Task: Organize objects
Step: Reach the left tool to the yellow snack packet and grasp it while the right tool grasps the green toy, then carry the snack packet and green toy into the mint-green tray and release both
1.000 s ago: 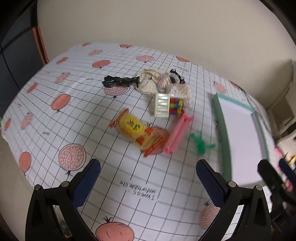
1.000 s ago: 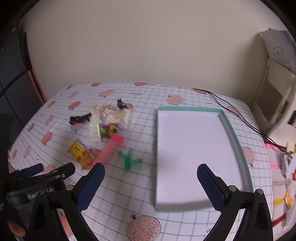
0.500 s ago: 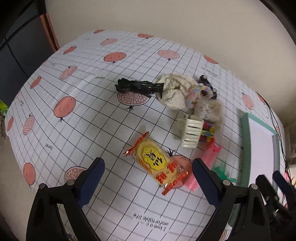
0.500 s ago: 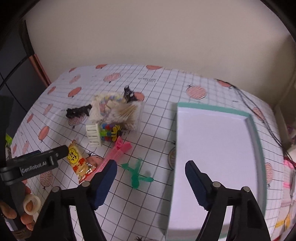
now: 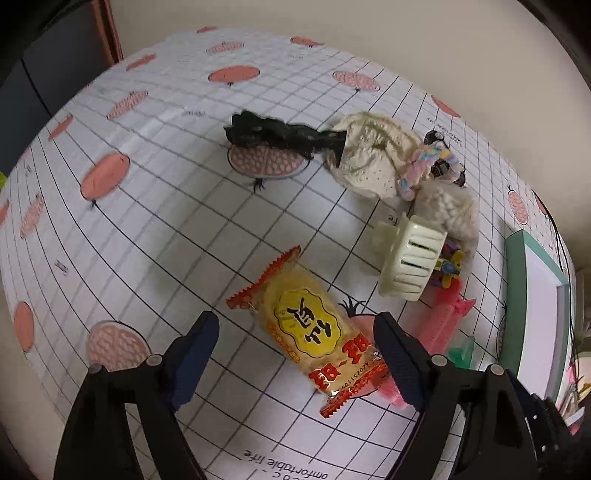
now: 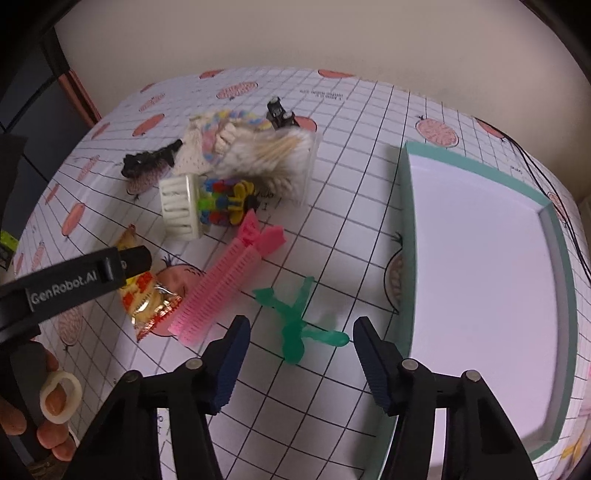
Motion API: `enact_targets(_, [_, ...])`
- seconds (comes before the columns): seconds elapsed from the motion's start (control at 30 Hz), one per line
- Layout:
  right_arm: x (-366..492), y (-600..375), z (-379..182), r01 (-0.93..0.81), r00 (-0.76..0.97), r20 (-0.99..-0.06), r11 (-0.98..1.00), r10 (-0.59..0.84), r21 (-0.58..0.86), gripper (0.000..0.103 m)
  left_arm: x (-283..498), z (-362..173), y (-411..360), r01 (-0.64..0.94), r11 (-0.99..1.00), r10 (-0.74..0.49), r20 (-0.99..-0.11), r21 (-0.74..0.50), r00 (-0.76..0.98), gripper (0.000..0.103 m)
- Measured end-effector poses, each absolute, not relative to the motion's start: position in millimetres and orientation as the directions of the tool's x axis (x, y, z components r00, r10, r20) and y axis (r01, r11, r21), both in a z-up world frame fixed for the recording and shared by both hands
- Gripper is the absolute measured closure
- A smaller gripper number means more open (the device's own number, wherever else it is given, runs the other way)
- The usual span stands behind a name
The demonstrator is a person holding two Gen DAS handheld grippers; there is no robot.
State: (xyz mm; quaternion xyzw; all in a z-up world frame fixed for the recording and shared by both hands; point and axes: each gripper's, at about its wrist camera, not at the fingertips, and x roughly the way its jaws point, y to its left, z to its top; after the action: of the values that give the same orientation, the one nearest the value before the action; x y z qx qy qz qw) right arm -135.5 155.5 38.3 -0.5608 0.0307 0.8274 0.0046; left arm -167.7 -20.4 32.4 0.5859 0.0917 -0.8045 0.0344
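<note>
A grid-patterned tablecloth [image 6: 362,155] covers the table, with a white tray with a green rim [image 6: 406,229] lying empty at its right side. Left of the tray are a pink comb clip [image 6: 225,286], a yellow snack packet [image 5: 314,328] and a small green clip [image 6: 295,325]. The left gripper [image 5: 295,354] hangs with fingers spread either side of the packet, and the right gripper [image 6: 301,363] is spread wide around the green clip, neither holding anything.

White grid-lined tablecloth [image 5: 155,229] printed with pink pomegranate motifs and small lines of black lettering, covering the work surface. Plain beige wall [image 6: 295,33] behind it. Thin black cable [image 6: 532,162] trailing across the cloth's far right corner. Dark panel with an orange-brown edge [image 5: 107,33] at left.
</note>
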Motion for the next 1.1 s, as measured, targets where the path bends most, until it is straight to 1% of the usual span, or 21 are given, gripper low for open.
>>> enact_targets(0.13, [-138.3,156.8,31.2,-0.041,-0.355,-0.935,-0.999,-0.015,0.032,0.041,-170.1,24.0,-18.0,0.176,-0.980,0.032,-0.953,-0.088,-0.301,0.018])
enact_targets(0.2, [-139.2,159.2,28.2,-0.049,-0.347,-0.938,-0.998,-0.020,0.040,0.041,-171.4,20.3,-16.7,0.183,-0.978,0.039,-0.957,-0.095,-0.289,0.021])
enact_targets(0.27, [-139.6,161.7,25.5,-0.060,-0.341,-0.940,-0.997,-0.020,0.043,0.041,-172.9,17.4,-13.4,0.177,-0.981,0.032,-0.959,-0.085,-0.281,0.024])
enact_targets(0.33, [-140.3,162.6,23.2,-0.064,-0.337,-0.942,-0.997,-0.013,0.037,0.041,-174.0,16.9,-10.6,0.169,-0.983,0.016,-0.959,-0.067,-0.283,0.026])
enact_targets(0.43, [-141.1,165.8,20.7,-0.071,-0.331,-0.943,-0.996,-0.019,0.045,0.044,-175.1,17.2,-7.4,0.163,-0.986,-0.005,-0.958,-0.043,-0.286,0.029])
enact_targets(0.5, [-141.1,165.6,21.1,-0.071,-0.333,-0.943,-0.997,-0.014,0.040,0.046,-175.4,18.1,-4.9,0.155,-0.988,-0.020,-0.958,-0.025,-0.286,0.035])
enact_targets(0.57, [-141.2,165.0,21.3,-0.068,-0.333,-0.943,-0.997,-0.017,0.042,0.052,-175.8,19.7,-2.4,0.144,-0.990,-0.038,-0.957,-0.004,-0.289,0.049])
enact_targets(0.6, [-140.7,164.4,21.8,-0.064,-0.334,-0.943,-0.997,-0.019,0.043,0.054,-176.1,20.8,-1.7,0.140,-0.990,-0.040,-0.955,-0.002,-0.292,0.053])
enact_targets(0.63, [-140.9,164.1,22.2,-0.061,-0.333,-0.943,-0.997,-0.024,0.047,0.057,-176.4,21.7,-1.4,0.138,-0.990,-0.035,-0.955,-0.006,-0.295,0.060])
enact_targets(0.67, [-140.7,163.8,22.3,-0.059,-0.332,-0.943,-0.997,-0.026,0.048,0.059,-176.7,22.6,-1.0,0.135,-0.991,-0.034,-0.955,-0.007,-0.295,0.065])
enact_targets(0.87, [-141.3,164.5,23.9,-0.057,-0.329,-0.944,-0.997,-0.034,0.056,0.061,-178.5,28.5,2.9,0.125,-0.992,-0.012,-0.953,-0.028,-0.303,0.066])
enact_targets(1.07, [-136.6,166.4,38.7,-0.049,-0.360,-0.931,-0.995,-0.063,0.086,0.061,-175.3,46.4,8.5,0.112,-0.994,-0.047,-0.929,0.006,-0.367,0.066])
enact_targets(1.1, [-135.3,167.7,41.6,-0.053,-0.369,-0.927,-0.994,-0.070,0.096,0.061,-158.1,52.0,4.3,0.115,-0.993,-0.045,-0.924,0.001,-0.380,0.066])
